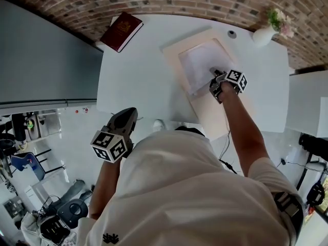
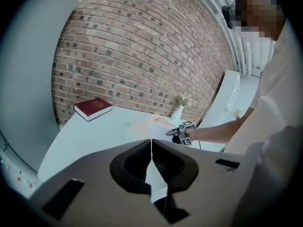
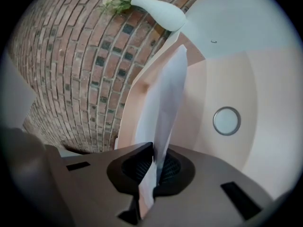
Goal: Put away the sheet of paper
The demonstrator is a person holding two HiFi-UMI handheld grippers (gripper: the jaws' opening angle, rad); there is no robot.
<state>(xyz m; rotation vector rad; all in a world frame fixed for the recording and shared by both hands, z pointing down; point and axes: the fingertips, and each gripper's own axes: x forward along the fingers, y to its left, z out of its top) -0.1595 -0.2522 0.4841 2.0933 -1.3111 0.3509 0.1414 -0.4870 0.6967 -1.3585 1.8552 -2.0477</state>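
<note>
Over the folder [image 1: 210,111] on the table [image 1: 138,76] | right gripper [image 1: 214,72] is pinching the sheet of paper [image 1: 197,65] between its fingers [image 3: 130,167], length running away from them | left gripper [image 1: 129,114], fingers pressed together, is hanging well back from the folder

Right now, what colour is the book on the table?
The book is dark red; head view.

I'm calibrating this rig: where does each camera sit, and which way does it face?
Head view: on the head, steeply down at the white table; torso, left gripper, right gripper show.
Left gripper view: on that gripper, facing the brick wall; its shut jaws, the right forearm show.
Right gripper view: on that gripper, toward the vase; its jaws clamp the sheet of paper.
Head and left gripper views share the red book.
</note>
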